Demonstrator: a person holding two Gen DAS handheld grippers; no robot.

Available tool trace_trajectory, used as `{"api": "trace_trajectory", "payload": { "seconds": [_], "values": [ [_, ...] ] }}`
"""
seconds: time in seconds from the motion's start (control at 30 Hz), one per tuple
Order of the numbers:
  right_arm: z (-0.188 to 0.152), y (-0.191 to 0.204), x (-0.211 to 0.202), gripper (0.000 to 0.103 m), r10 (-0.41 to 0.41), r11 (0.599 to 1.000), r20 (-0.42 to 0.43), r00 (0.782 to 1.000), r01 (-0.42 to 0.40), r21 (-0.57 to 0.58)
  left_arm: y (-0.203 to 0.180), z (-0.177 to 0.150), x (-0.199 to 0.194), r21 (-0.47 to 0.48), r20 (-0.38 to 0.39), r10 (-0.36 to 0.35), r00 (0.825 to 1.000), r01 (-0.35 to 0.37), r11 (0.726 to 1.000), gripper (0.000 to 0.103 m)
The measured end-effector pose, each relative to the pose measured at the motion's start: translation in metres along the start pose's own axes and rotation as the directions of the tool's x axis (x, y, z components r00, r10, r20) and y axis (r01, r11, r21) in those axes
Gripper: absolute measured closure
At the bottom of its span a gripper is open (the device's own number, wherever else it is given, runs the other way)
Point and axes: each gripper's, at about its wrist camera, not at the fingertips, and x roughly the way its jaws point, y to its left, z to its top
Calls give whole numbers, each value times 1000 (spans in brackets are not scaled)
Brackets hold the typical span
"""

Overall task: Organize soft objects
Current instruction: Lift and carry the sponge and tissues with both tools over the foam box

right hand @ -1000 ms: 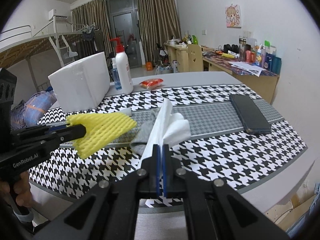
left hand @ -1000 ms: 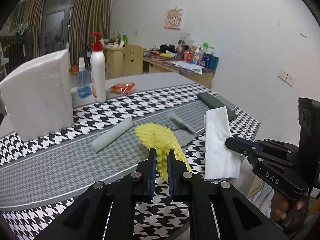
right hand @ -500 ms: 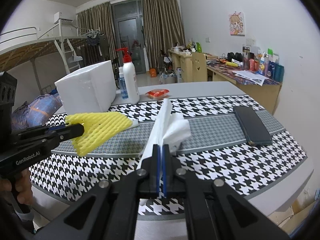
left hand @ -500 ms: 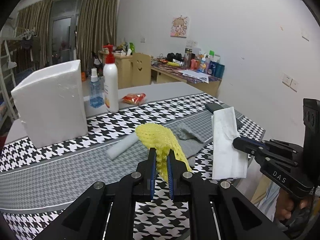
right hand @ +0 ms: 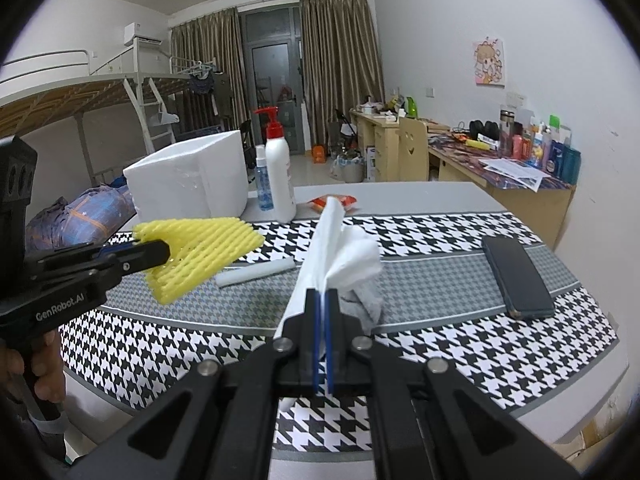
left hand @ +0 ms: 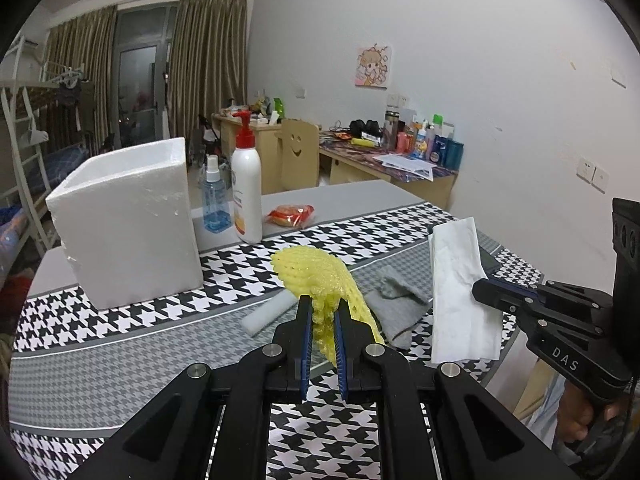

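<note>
Left wrist: two bottles [left hand: 246,184], one box [left hand: 124,220].

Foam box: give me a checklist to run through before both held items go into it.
1. Left tongs shut on yellow foam net: ok.
2. Right tongs shut on tissue: ok.
3. Both items lifted off the table: ok.
4. Foam box upright: ok.
5. Room inside the box: cannot tell.
6. Grey cloth and white foam stick not collected yet: not ok.
</note>
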Motion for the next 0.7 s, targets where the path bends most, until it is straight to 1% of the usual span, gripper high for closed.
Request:
{"api": "trace_trajectory", "payload": {
  "seconds": [0.7],
  "values": [
    [14,11,4,99,37,999,37,999,-36,-16,15,9,-16,-16,35,47,998,-46,999,92]
  ]
}}
